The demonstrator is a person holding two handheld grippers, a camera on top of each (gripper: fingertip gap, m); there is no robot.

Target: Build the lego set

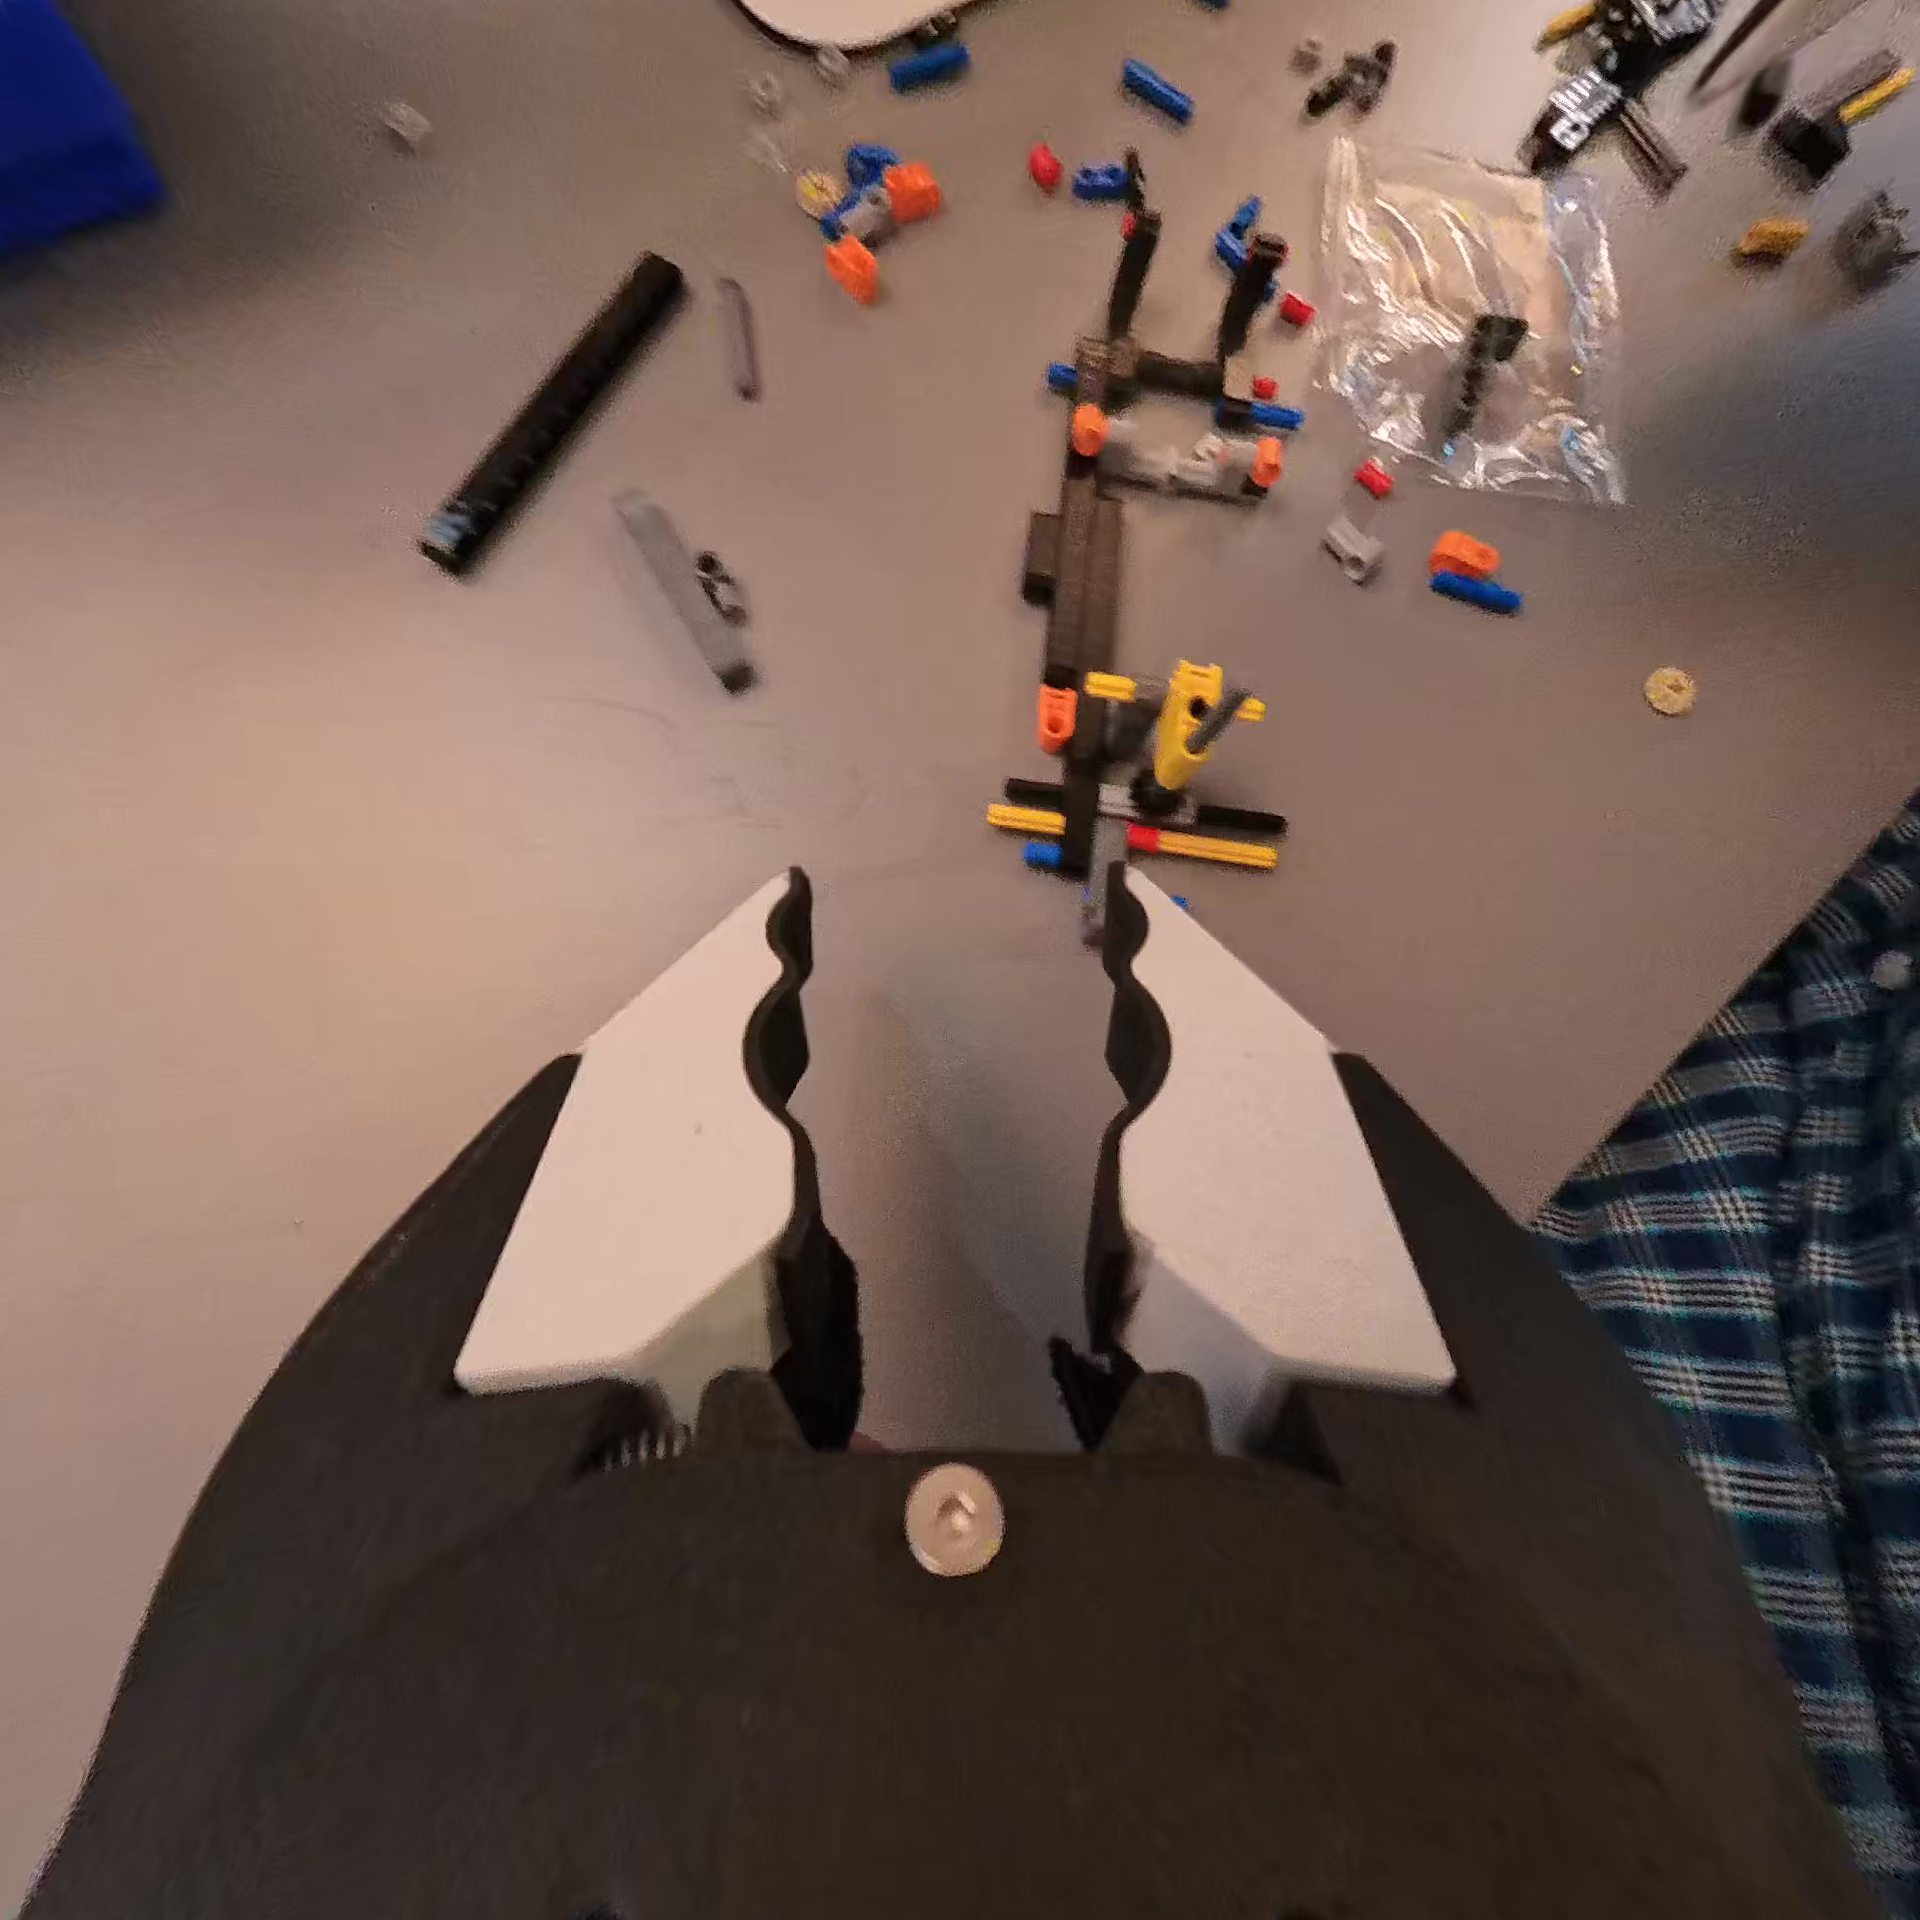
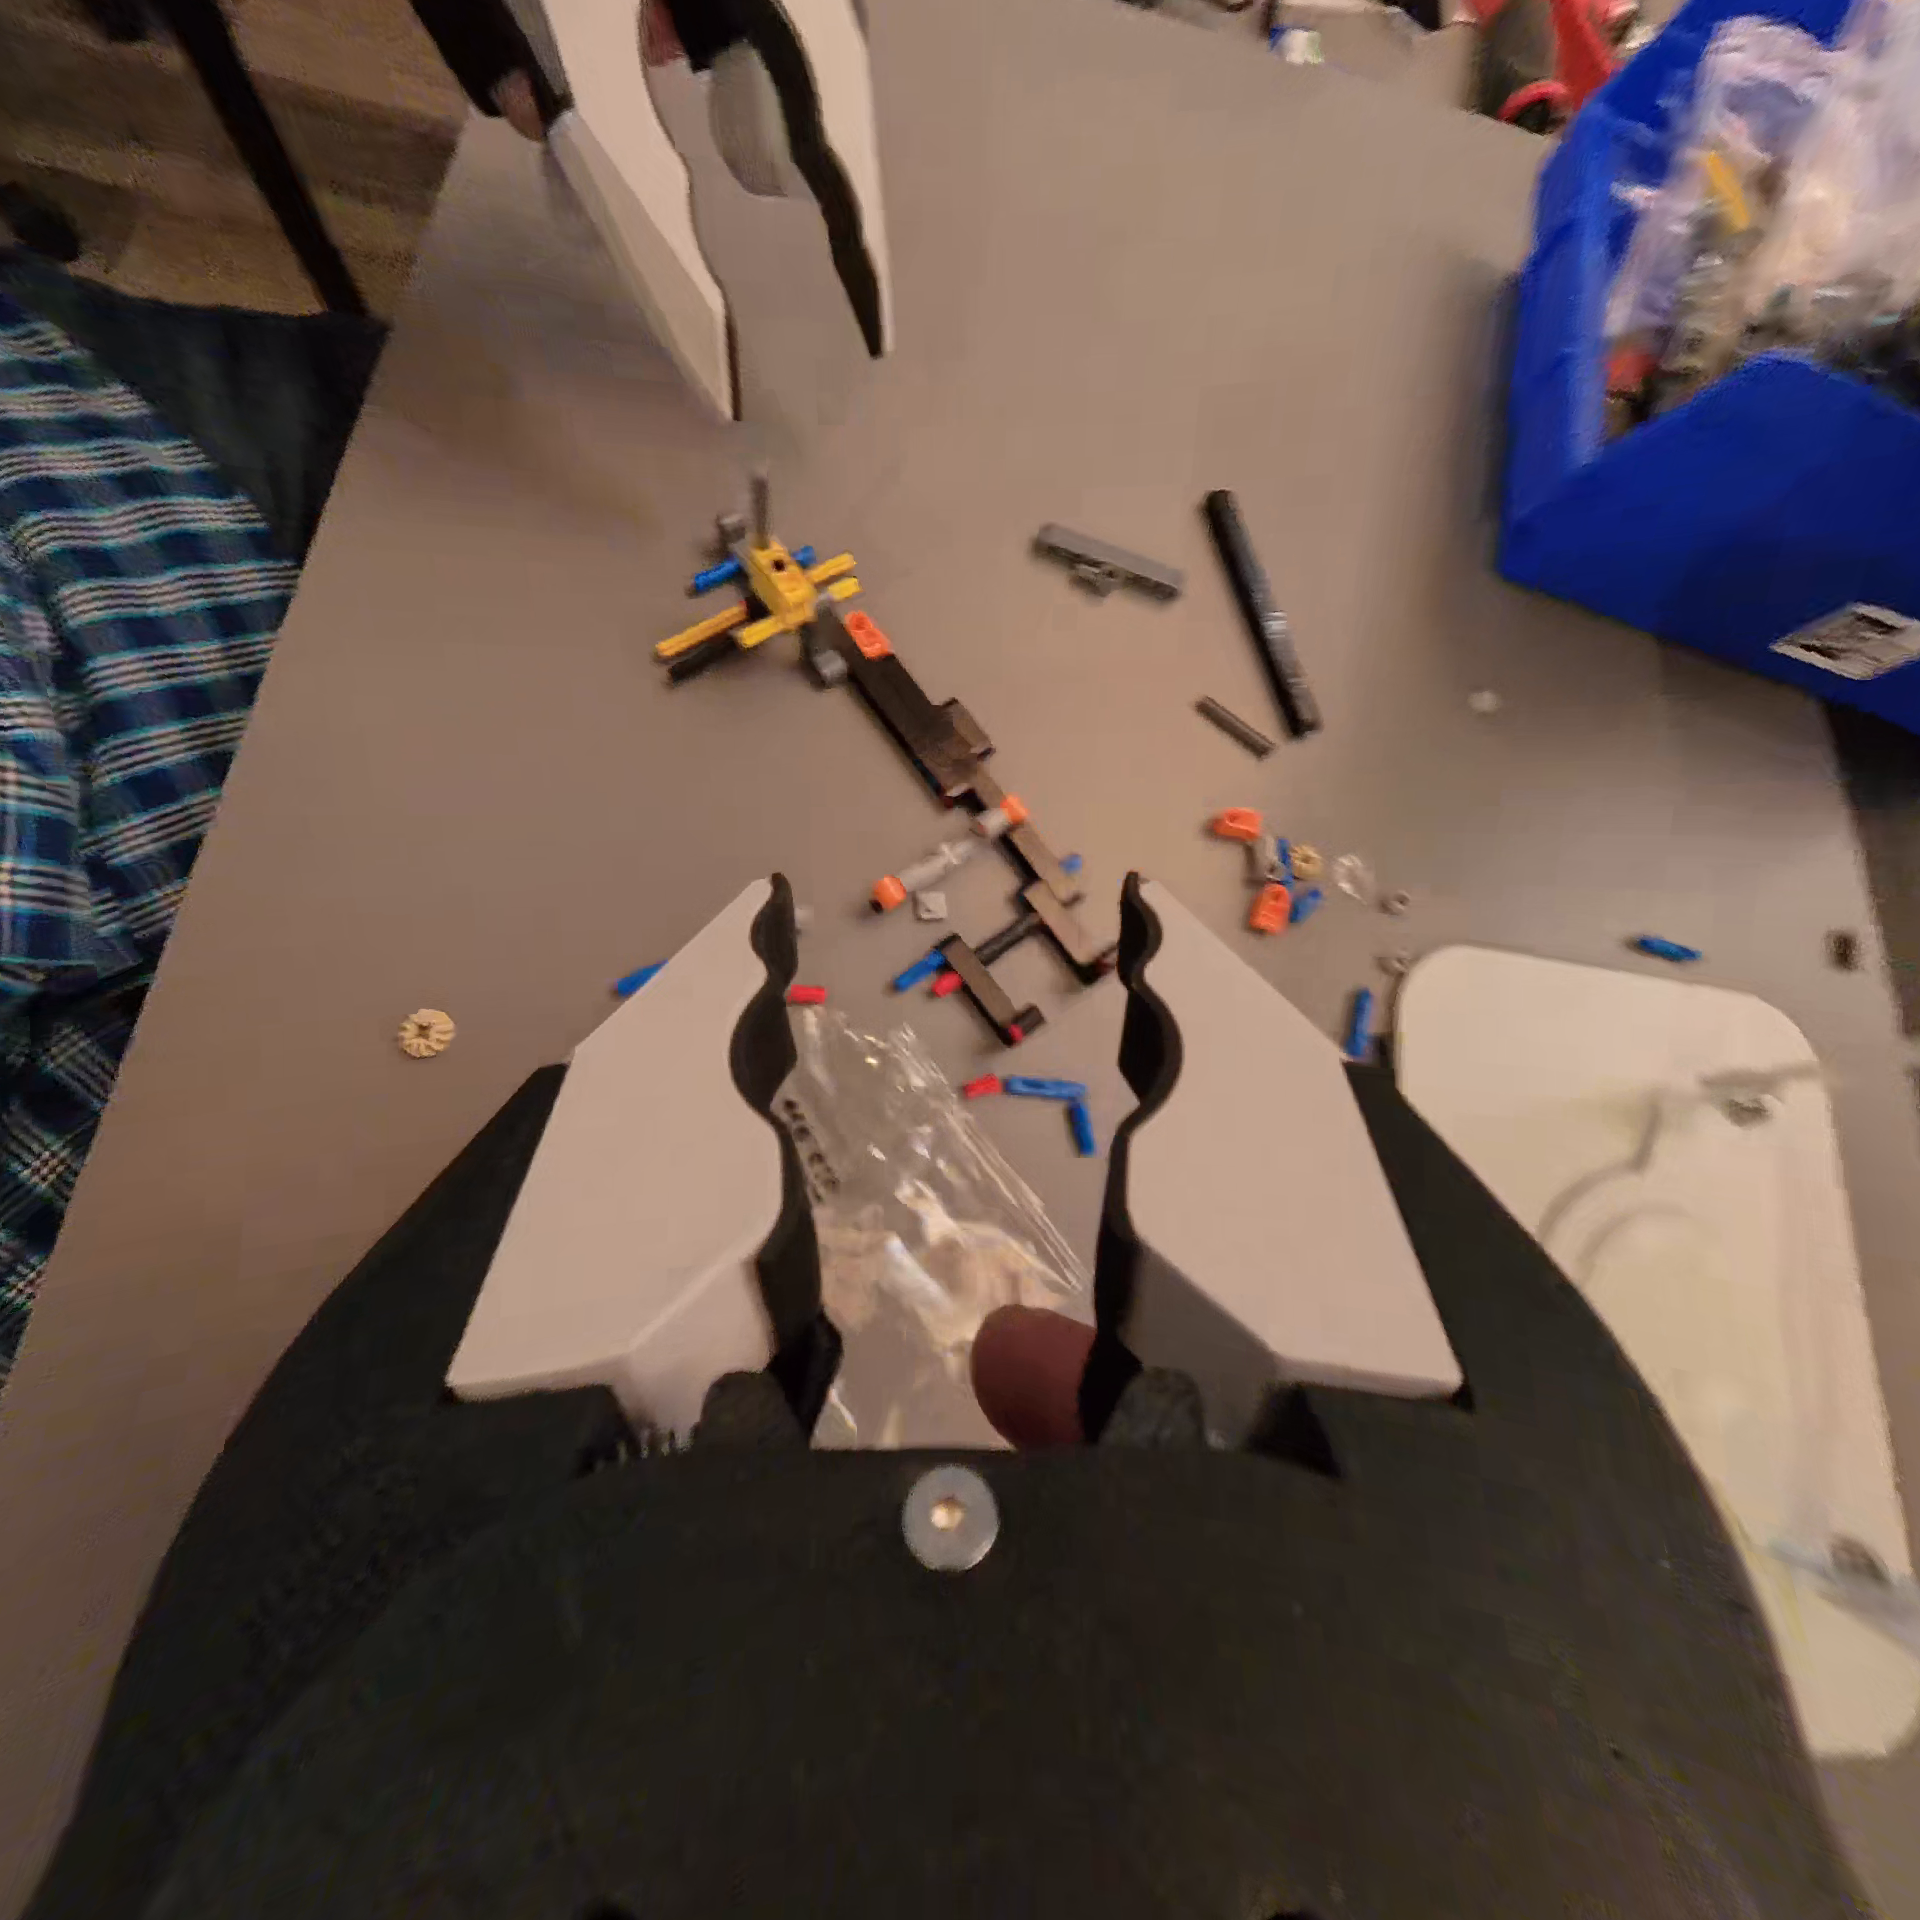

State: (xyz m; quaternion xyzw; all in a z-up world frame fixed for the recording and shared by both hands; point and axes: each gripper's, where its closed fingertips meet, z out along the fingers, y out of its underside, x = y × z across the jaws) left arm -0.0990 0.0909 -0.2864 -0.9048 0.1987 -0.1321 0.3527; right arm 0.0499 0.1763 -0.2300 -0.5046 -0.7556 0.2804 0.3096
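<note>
A long black lego assembly (image 1: 1091, 561) with yellow, orange and blue parts lies on the grey table (image 1: 416, 883); it also shows in the right wrist view (image 2: 925, 717). My left gripper (image 1: 956, 883) is open and empty, its tips just short of the assembly's yellow end (image 1: 1184, 727). It shows from above in the right wrist view (image 2: 805, 379), hovering over that yellow end (image 2: 779, 587). My right gripper (image 2: 951, 894) is open and empty, above a clear plastic bag (image 2: 914, 1143) near the assembly's other end.
Loose blue, orange and red pieces (image 1: 883, 208) are scattered around. A long black beam (image 1: 556, 410) and a grey beam (image 1: 686, 592) lie to one side. A blue bin (image 2: 1714, 364) of bagged parts, a white tray (image 2: 1662, 1247), a tan gear (image 2: 426, 1032) and a plaid sleeve (image 1: 1787, 1195) are nearby. My hands' fingertips stand some 20 centimetres from each other.
</note>
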